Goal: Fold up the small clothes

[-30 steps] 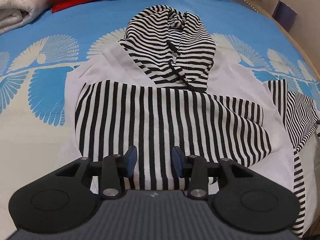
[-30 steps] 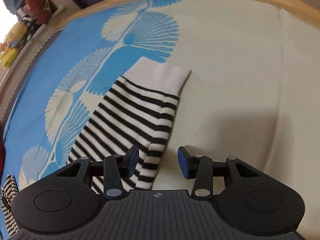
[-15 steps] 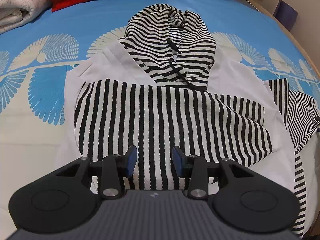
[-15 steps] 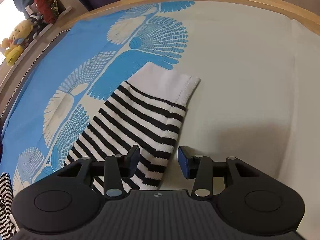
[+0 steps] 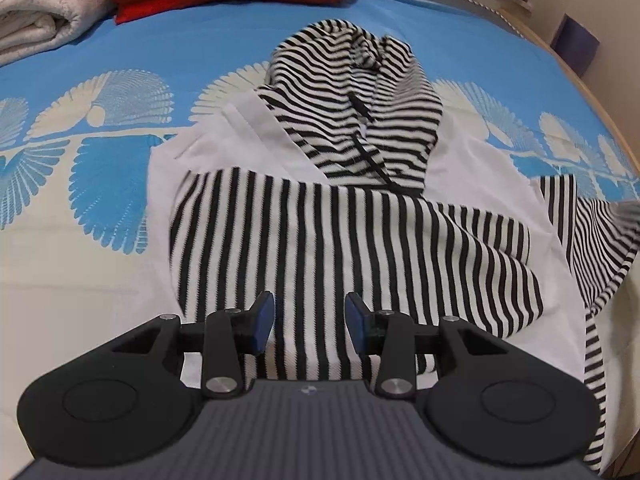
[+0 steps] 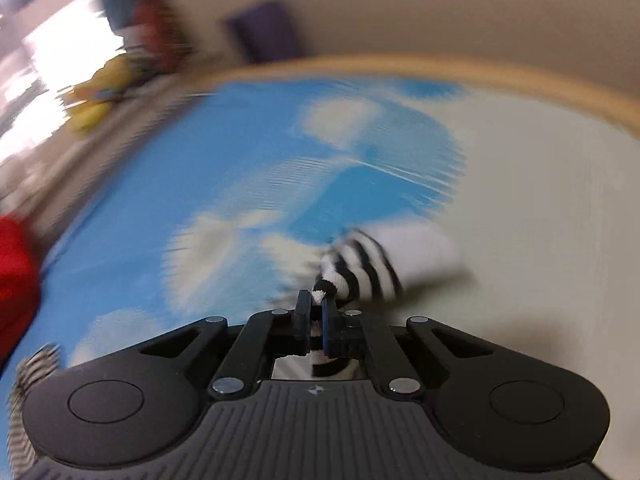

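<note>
My right gripper [image 6: 316, 300] is clamped tight on the striped sleeve [image 6: 368, 268], whose white cuff hangs over the bed's cream part near its wooden edge. My left gripper [image 5: 310, 314] hovers, fingers apart and empty, over the black-and-white striped hoodie [image 5: 352, 248] spread mid-bed on the blue patterned bedspread [image 5: 100, 168].

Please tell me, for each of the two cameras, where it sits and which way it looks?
Left wrist: on the left gripper, looking down over its open fingers at the striped hoodie.
Right wrist: on the right gripper, blurred, its fingers shut on the striped sleeve.
Both show the blue bedcover and that hoodie; no hand shows.
</note>
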### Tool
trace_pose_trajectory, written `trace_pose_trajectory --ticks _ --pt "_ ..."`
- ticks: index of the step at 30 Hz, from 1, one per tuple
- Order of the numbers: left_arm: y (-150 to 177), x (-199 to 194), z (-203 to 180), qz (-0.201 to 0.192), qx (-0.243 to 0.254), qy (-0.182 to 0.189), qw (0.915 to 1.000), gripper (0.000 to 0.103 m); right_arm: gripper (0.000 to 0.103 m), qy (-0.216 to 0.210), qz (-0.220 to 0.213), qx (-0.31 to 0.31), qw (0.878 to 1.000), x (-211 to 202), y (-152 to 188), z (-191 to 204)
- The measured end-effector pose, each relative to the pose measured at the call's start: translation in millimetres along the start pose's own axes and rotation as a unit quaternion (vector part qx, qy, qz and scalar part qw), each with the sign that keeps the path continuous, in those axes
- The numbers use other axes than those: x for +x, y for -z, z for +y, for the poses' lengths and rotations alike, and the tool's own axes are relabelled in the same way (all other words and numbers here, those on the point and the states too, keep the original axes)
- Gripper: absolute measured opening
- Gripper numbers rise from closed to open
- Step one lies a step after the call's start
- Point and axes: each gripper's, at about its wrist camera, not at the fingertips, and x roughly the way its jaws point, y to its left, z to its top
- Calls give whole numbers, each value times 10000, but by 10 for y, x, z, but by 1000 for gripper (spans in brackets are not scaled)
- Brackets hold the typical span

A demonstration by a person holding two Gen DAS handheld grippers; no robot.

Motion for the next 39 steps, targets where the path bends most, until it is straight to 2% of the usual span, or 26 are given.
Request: trace_pose_trajectory --ticks 3,5,7,8,9,10,11,12,13,14,15,17,18,20,22,24,26,28,31,33,34,36,39 --pt "-53 -60 108 -70 -209 -15 9998 43 4 -983 27 -968 9904 -340 271 758" --pt "-99 -110 204 -145 -374 -26 9992 43 4 -1879 258 -1717 9667 -601 613 1294" --pt "-142 -153 310 -200 -539 -49 9983 43 5 -2794 750 -2328 9285 -804 1001 1717" --pt "-162 -173 366 -220 -627 -51 9978 43 7 -3331 1084 -2655 8982 -883 1238 1910" --pt "-179 -192 421 -234 -721 -43 9971 43 7 -3821 1612 -2961 8604 -936 1502 2069" --pt "-195 -205 476 -237 -804 -29 9965 43 7 -4092 2040 -3206 8296 -964 1726 2166" --pt "-212 -217 529 -239 -897 -5 9957 43 8 -4193 2352 -3431 8069 -979 1903 2228" --pt "-224 -228 575 -242 -972 24 9950 43 8 -4175 2621 -3714 7868 -992 2072 2277" --pt "-236 -239 621 -241 -1052 56 9941 43 8 -4084 2705 -3948 7773 -1008 2172 2299" --pt "-245 -249 659 -233 -1130 89 9933 43 11 -3965 2655 -4092 7777 -1027 2202 2310" --pt "-256 -260 699 -223 -1217 139 9922 43 11 -3829 2565 -4117 7862 -1040 2164 2314" --pt "-282 -277 766 -225 -1401 273 9895 43 12 -3451 2324 -3902 8213 -1092 1976 2310" --pt "-296 -279 791 -229 -1488 327 9881 43 15 -3195 2198 -3678 8452 -1137 1833 2310" --pt "-303 -254 812 -202 -1577 332 9867 43 29 -2659 2083 -3181 8858 -1225 1637 2314" --pt "-290 -208 817 -138 -1635 319 9859 43 34 -2400 2080 -2713 9086 -1291 1487 2232" --pt "-271 -147 821 -47 -1735 348 9842 43 38 -2443 1965 -2381 9192 -1334 1435 2143" --pt "-244 -86 814 38 -1827 415 9823 43 44 -2472 1869 -2294 9227 -1286 1504 2041" --pt "-225 -30 773 93 -1849 447 9817 43 45 -2150 2196 -2411 9206 -1109 1650 2077" --pt "-235 46 678 74 -1835 492 9818 43 44 -2359 2688 -2032 9115 -861 1749 2164" --pt "-257 101 581 19 -1764 550 9828 44 44 -2316 2701 -1811 9168 -819 1710 2167" --pt "-264 141 516 -6 -1708 564 9837 46 44 -2262 2670 -1780 9197 -806 1701 2159" --pt "-266 249 378 36 -1619 474 9857 64 44 -2065 2645 -1770 9252 -775 1666 2132" --pt "-252 444 173 76 -1491 277 9884 67 45 -1753 2631 -1598 9352 -684 1625 2058"
